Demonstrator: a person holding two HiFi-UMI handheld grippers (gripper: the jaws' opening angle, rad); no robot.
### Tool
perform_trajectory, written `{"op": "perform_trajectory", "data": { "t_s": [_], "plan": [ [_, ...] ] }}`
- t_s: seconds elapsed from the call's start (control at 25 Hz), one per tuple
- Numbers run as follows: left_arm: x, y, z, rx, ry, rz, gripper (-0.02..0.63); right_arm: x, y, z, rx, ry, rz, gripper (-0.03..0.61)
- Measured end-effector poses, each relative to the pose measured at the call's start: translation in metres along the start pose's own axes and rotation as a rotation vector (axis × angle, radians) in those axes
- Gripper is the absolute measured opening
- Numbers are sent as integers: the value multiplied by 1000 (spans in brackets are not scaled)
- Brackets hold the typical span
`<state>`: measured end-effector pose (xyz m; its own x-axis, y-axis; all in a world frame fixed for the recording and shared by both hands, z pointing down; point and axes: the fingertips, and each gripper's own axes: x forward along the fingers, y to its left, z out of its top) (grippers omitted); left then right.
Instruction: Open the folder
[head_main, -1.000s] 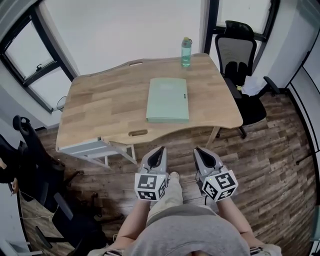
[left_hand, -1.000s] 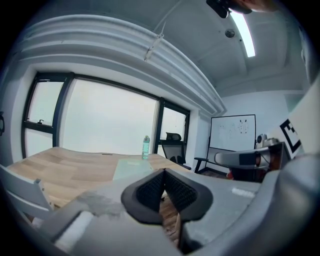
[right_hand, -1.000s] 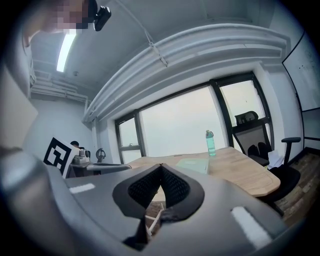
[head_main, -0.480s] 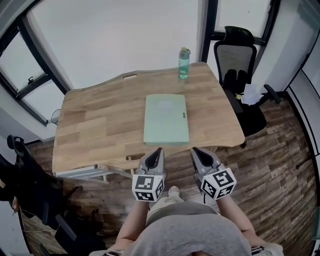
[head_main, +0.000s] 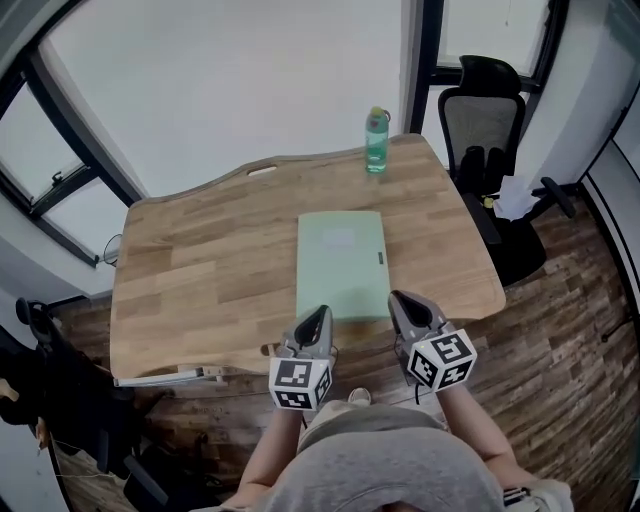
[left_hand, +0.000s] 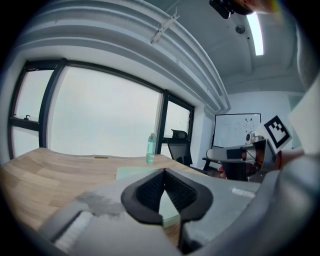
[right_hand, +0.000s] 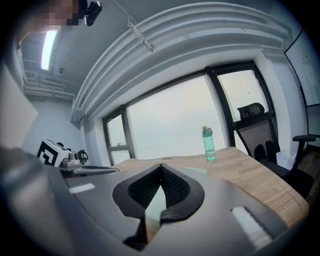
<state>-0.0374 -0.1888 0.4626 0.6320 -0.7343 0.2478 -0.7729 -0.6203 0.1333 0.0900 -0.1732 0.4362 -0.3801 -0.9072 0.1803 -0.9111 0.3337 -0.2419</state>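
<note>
Now both claws are clenched, nothing between them. The left gripper (head_main: 318, 314) and right gripper (head_main: 402, 300) hover at lower centre, near the closed green folder (head_main: 342, 262), which lies flat mid-frame on the wooden desk (head_main: 200, 290).

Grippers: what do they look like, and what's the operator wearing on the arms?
The left gripper and right gripper match: grey tapered shells, black ribbed pads inside the jaws, and a white cube with black square markers at the rear of each. No cables are visible. The person wears a grey top; the forearms are uncovered.
</note>
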Motion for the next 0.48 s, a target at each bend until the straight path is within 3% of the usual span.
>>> {"op": "perform_trajectory", "data": {
  "t_s": [0.48],
  "plan": [
    [19, 27, -22, -12, 52, 14, 3, 38, -52, -29, -14, 96, -67, -2]
  ]
}}
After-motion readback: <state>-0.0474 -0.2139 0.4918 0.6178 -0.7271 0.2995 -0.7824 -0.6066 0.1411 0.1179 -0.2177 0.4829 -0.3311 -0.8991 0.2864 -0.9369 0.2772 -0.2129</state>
